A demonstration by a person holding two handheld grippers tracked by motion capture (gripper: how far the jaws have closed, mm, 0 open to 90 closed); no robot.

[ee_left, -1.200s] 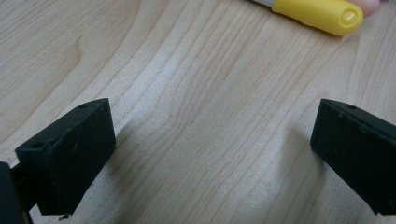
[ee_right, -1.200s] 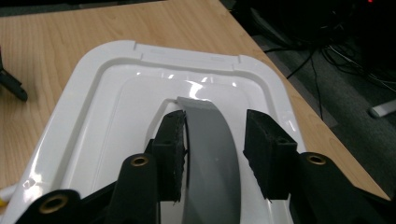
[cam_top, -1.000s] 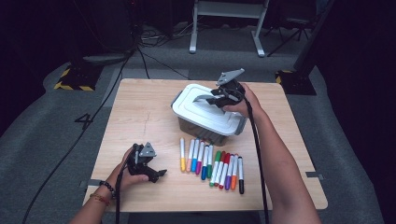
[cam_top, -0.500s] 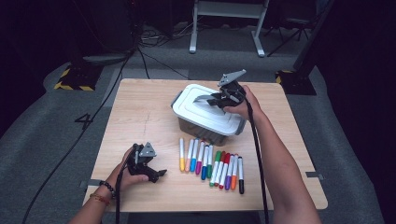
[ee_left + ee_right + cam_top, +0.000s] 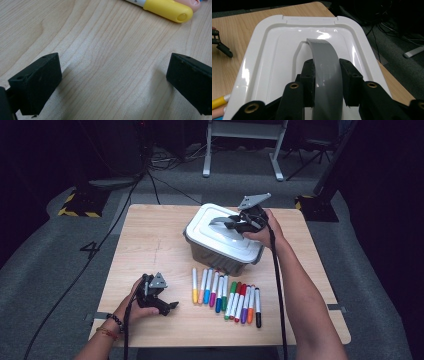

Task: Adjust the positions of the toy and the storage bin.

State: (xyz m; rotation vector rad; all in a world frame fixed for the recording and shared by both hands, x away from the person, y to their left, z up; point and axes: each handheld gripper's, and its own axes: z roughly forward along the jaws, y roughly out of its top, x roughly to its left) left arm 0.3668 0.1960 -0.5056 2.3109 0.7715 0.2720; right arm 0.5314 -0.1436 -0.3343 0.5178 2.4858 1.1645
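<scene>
Right gripper view: right tool [image 5: 327, 85] clamping the grey lid handle [image 5: 325, 75] of the storage box [image 5: 220, 252] mid-desk, readying to lift; left tool [image 5: 112, 82] gaping, resting beside markers [image 5: 225, 295].

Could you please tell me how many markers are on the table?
11 markers, seemingly: one row on the table before the box, yellow at left, black at right; overlaps may hide some.

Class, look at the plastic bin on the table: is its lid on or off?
On. The white lid sits flat on the bin, and the right gripper is shut on its grey handle.
</scene>
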